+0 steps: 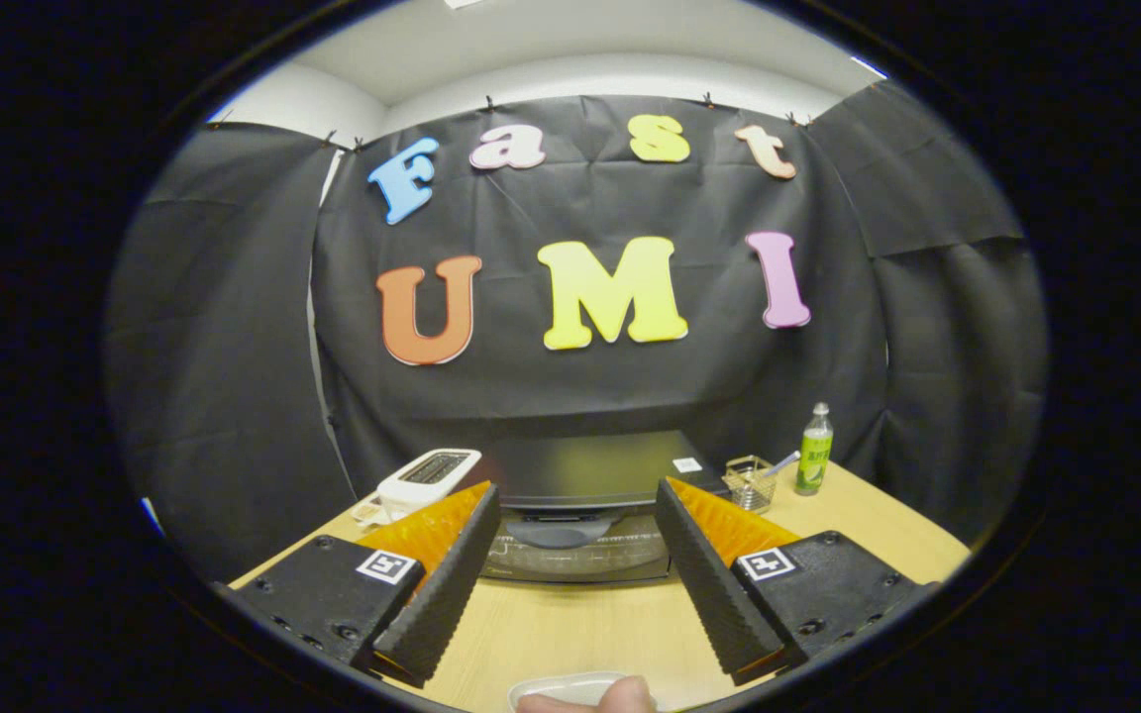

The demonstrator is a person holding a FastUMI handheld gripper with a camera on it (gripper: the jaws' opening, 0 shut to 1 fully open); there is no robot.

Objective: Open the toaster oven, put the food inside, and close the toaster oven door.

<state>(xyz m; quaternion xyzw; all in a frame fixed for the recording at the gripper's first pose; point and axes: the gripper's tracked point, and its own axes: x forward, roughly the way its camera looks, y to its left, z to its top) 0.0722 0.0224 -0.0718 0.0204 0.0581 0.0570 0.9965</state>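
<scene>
Gripper (578,525): ribbed wedge fingers (437,594), black screw-studded bodies, square coded marker (388,566) on each.

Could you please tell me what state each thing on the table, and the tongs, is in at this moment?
Toaster oven: door shut, straight ahead beyond the fingers.
Tongs: open, fingers spread wide, holding nothing.
Pop-up toaster: upright, beside the oven.
Wire basket: upright, something sticking out of it.
Green bottle: standing, cap on.
White dish: on the table's near edge, a fingertip on it.

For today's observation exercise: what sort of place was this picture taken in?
Probably a staged recording booth, not a real kitchen: black cloth walls hang around a wooden table holding a toaster oven. The open gripper hovers above the table.
</scene>
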